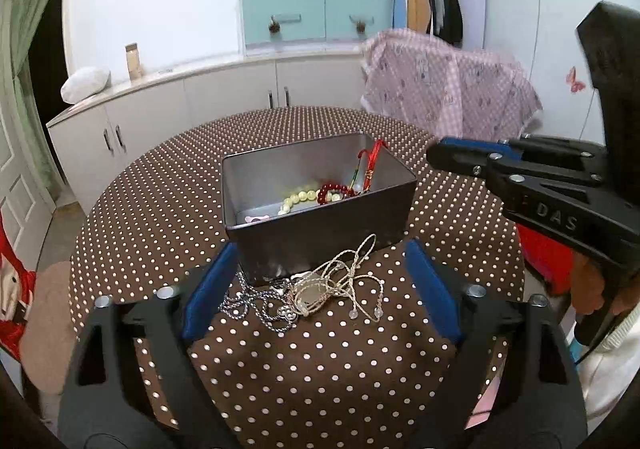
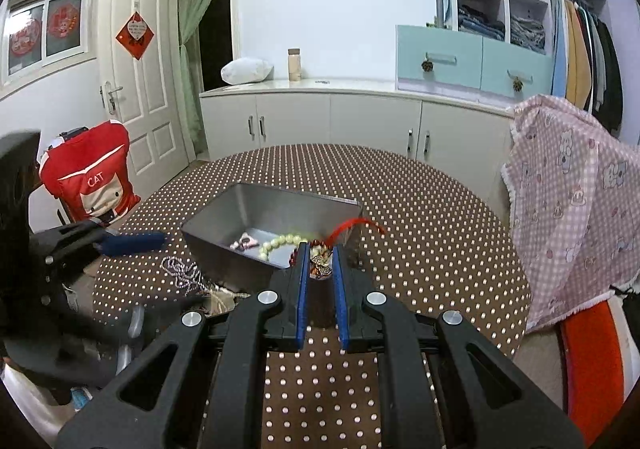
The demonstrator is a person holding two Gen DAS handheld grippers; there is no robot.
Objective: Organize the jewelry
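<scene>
Left tongs (image 1: pixel 320 289): spread wide and released, nothing between the blue pads; they straddle the near end of the tin, with the loose chains lying on the cloth between them.
Right tongs (image 2: pixel 322 269): nearly clenched, tips over the tin's near right corner; a small gold-and-brown trinket (image 2: pixel 320 263) sits right at the tips, though whether it is pinched or merely lying behind them I cannot tell.
Metal tin (image 1: pixel 256 177): centre of the worktop, open top; inside are a cream bead bracelet (image 1: pixel 298 199), a dark red bead bracelet (image 1: pixel 334 191), a red cord piece (image 1: pixel 370 165) propped in the 2 o'clock corner and a small pink item (image 1: pixel 256 217) at 8 o'clock.
Still out: silver chain (image 1: pixel 260 303) and pale cord necklace (image 1: pixel 344 281), tangled together, touching the tin's near wall at 6 o'clock.
Worktop (image 1: pixel 320 389): round, brown polka-dot cloth.
Risk: grab one strand and the knot likely drags the other along, or snags under the tin.
Risk two: both tongs crowd the same end of the tin, so a bump could shove it.
</scene>
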